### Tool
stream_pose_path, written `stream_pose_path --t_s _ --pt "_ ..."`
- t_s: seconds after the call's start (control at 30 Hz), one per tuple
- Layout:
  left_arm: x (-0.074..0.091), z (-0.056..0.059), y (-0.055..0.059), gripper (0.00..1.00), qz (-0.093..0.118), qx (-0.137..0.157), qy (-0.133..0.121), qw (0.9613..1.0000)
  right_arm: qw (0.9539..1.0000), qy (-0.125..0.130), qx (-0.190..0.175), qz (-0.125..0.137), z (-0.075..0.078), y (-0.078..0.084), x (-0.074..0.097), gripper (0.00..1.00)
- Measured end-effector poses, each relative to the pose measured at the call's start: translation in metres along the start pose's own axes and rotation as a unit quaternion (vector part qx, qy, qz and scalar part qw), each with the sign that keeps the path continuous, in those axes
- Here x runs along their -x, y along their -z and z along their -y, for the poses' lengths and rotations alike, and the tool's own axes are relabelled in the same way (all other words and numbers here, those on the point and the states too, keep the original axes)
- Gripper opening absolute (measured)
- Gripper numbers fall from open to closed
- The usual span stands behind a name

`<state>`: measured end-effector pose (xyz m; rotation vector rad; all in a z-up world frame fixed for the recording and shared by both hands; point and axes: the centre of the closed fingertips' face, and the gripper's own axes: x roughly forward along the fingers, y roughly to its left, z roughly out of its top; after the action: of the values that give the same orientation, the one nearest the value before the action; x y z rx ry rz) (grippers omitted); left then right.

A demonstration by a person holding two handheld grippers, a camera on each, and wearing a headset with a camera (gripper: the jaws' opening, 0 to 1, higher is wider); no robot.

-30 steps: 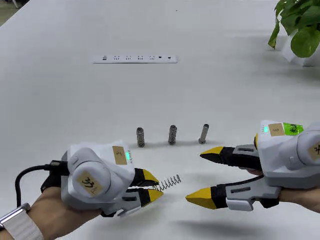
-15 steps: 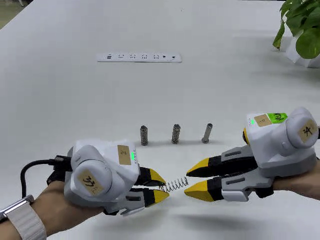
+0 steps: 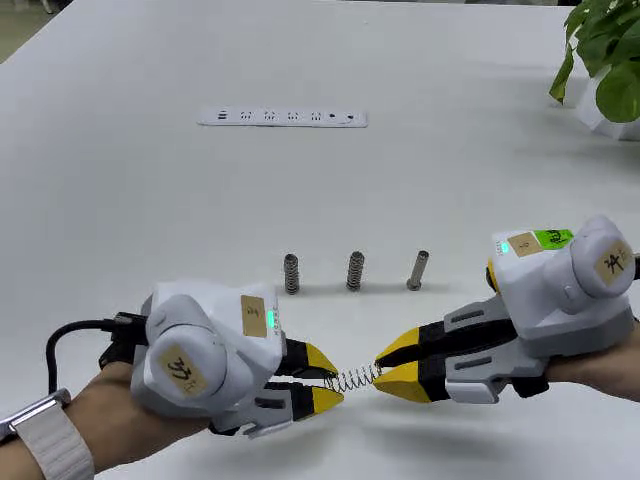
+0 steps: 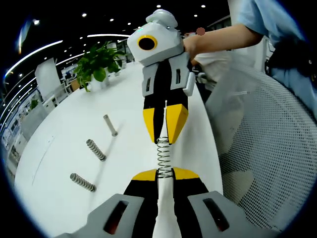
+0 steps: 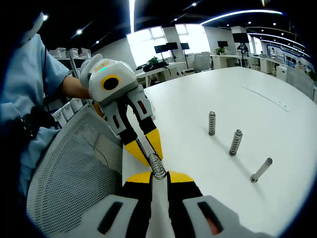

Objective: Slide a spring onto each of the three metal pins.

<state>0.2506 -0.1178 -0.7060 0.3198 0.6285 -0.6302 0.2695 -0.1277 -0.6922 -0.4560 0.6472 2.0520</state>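
Seemingly for a handover, the left gripper (image 3: 336, 382) and right gripper (image 3: 382, 372) each pinch one end of the thin coiled steel spring (image 3: 355, 378), likely destined for the bare grey metal pin (image 3: 417, 270), far right.

I am working at a broad white worktop (image 3: 150, 200), matte and evenly lit. A white power strip (image 3: 283, 117) is lying flat across its far part. A green potted plant (image 3: 605, 50) is standing at the far right corner. A grey mesh chair (image 5: 69, 168) is sitting just beside the near edge. Overhead, long light strips (image 5: 247, 14) and round spots are shining from a dark ceiling. Bright windows (image 5: 148, 47) are glowing beyond further desks carrying monitors (image 5: 166, 48).
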Motion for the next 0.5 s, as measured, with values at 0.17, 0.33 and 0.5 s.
stream_pose_path --t_s 0.17,0.33,0.5 --pt "0.0 0.0 0.0 0.1 -0.002 0.003 0.0 1.0 1.0 0.002 0.003 -0.004 -0.002 -0.002 0.0 0.12" --pt "-0.002 -0.001 -0.001 0.1 -0.006 0.008 -0.001 0.9999 0.9993 0.017 0.022 -0.024 -0.007 -0.006 0.001 0.12" --pt "-0.005 0.001 -0.002 0.09 -0.01 0.015 0.0 0.9998 0.9976 0.031 0.046 -0.042 -0.011 -0.013 0.002 0.12"
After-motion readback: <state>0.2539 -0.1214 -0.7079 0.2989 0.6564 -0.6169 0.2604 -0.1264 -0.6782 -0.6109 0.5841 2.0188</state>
